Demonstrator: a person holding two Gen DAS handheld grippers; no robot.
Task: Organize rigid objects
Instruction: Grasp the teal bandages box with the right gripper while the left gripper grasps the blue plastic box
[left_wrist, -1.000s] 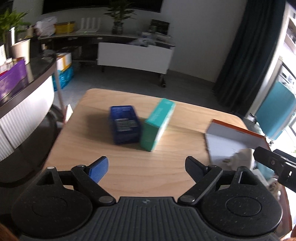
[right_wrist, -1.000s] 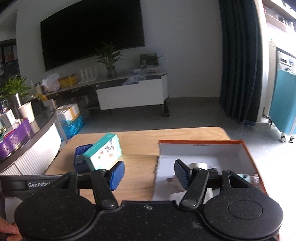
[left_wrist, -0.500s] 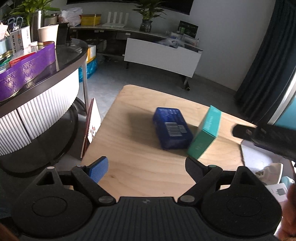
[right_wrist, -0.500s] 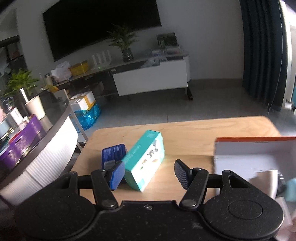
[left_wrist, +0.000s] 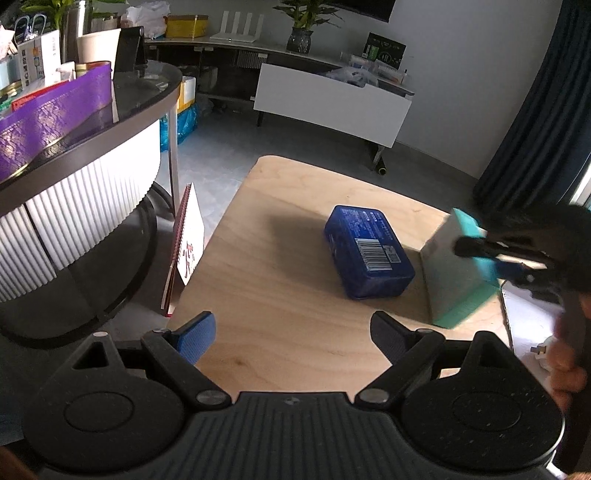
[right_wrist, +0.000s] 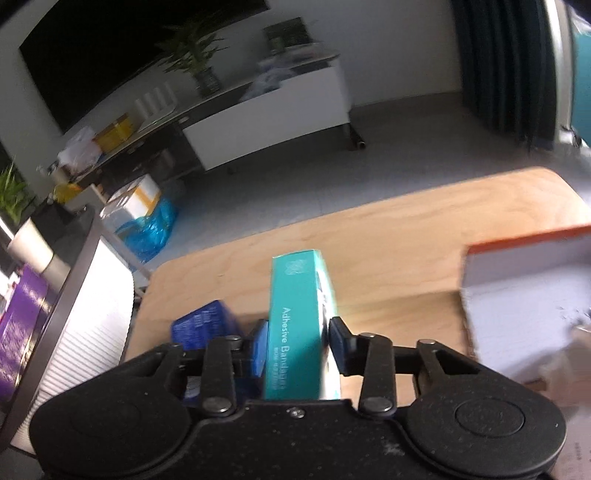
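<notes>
Since half a second ago, the right claw (right_wrist: 297, 341) has swung in over the teal box (right_wrist: 299, 321) and its jaws have just been closing; they now pinch the box by its two broad faces, one blue pad on each side. Before, the box stood free on the worktop (right_wrist: 388, 258) with the claw spread and short of it.

In the right wrist view the teal box, printed "Adhesive Bandages", runs from the centre toward 12 o'clock, standing on a narrow edge. The pictures do not show whether it has left the wood yet. The dark blue box (right_wrist: 205, 328) lies just beside it at 9 o'clock, partly hidden by the claw's left finger. At 3 o'clock sits an open white carton with an orange rim (right_wrist: 524, 236), blurred, with a few small items inside that are too smeared to name.

In the left wrist view the teal box (left_wrist: 454, 273) is at 3 o'clock, gripped by the right claw (left_wrist: 491, 258); part of the person's hand shows at 4 o'clock. The dark blue box (left_wrist: 369, 256), barcode up, lies near the centre. The left claw (left_wrist: 291, 334) hangs spread over bare wood at 6 o'clock, holding nothing.

The grip looks made, so the next step is likely lifting the teal box and carrying it to the carton. The blue box sits close enough to be nudged on the lift.
</notes>
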